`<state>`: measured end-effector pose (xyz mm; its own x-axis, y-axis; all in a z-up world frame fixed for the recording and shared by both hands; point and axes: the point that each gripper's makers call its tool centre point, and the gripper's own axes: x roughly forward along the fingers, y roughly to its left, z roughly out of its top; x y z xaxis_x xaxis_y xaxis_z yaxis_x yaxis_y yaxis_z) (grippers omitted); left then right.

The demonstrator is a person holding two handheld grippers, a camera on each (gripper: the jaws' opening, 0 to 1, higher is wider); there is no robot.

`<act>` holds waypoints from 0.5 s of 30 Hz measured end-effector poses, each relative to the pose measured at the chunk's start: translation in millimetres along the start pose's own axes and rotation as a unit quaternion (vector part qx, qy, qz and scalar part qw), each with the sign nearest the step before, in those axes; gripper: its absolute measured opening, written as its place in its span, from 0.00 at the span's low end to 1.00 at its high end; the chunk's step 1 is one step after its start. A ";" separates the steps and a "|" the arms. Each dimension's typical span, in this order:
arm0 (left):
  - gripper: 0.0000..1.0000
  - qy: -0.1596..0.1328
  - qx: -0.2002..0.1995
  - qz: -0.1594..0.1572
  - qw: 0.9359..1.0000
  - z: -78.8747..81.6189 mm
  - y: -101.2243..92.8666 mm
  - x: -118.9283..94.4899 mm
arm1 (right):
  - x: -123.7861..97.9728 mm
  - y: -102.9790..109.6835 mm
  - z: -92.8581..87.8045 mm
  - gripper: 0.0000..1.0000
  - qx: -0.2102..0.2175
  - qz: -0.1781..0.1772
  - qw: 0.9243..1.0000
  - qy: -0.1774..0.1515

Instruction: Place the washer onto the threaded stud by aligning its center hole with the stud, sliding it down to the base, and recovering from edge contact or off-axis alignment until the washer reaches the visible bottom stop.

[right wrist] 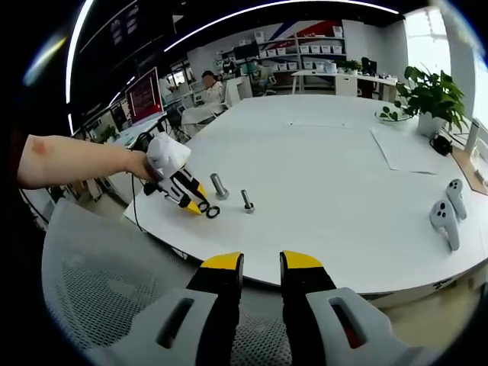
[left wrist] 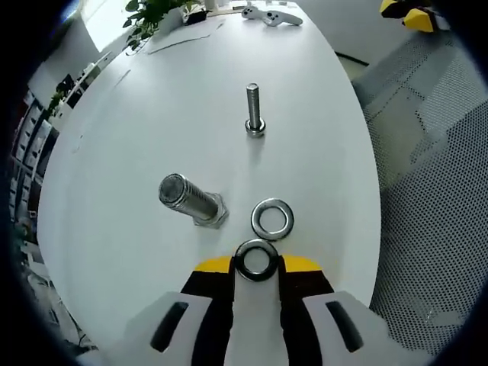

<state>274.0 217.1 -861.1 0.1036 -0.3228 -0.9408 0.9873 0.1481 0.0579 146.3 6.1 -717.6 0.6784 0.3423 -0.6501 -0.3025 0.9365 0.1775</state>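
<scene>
L gripper (left wrist: 257, 267) has its yellow-tipped jaws pinched on a washer (left wrist: 256, 259), held at the tips just above the white table (left wrist: 137, 152). A second washer (left wrist: 272, 218) lies flat on the table just past the held one, apart from it by a thin gap. Big bolt (left wrist: 192, 200) stands head-down and leans twd the camera, just L of the loose washer, not touching it. Slim stud (left wrist: 253, 109) stands upright on its base farther out, well apart from both washers, w/ bare tabletop betw. Table's curved edge runs down the R side of the L gripper view, near the loose washer; beyond it is perforated grey mesh (left wrist: 435, 191). Lots of open white surface L of and beyond the stud; papers (left wrist: 179, 38), a plant (left wrist: 152, 15) and white controllers (left wrist: 271, 15) sit at the far end. In the R gripper view, R gripper (right wrist: 261, 267) hangs off the near table edge over mesh, jaws apart w/ a narrow gap, nothing in them. From there the L gripper shows at the table's L edge, held by a hand (right wrist: 141, 164), w/ washer, bolt and stud close to that edge. Two controllers (right wrist: 446, 213) lie near the R edge; middle of table is bare.
</scene>
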 end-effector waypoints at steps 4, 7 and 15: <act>0.19 0.000 0.000 0.013 1.000 -1.3 2.5 -1.0 | -0.1 0.0 -0.3 0.22 0.000 0.000 1.000 0.000; 0.19 0.003 0.000 0.016 1.000 -2.5 3.5 -1.9 | -0.2 0.1 -0.1 0.22 0.001 0.000 1.000 -0.001; 0.19 0.006 -0.012 0.015 1.000 -1.3 3.9 -12.3 | -0.3 -0.1 -0.1 0.22 0.001 -0.001 1.000 -0.001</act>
<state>276.4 222.9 -849.7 0.1318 -0.3075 -0.9424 0.9804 0.1809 0.0781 146.0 5.9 -717.5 0.6807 0.3412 -0.6483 -0.3004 0.9371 0.1777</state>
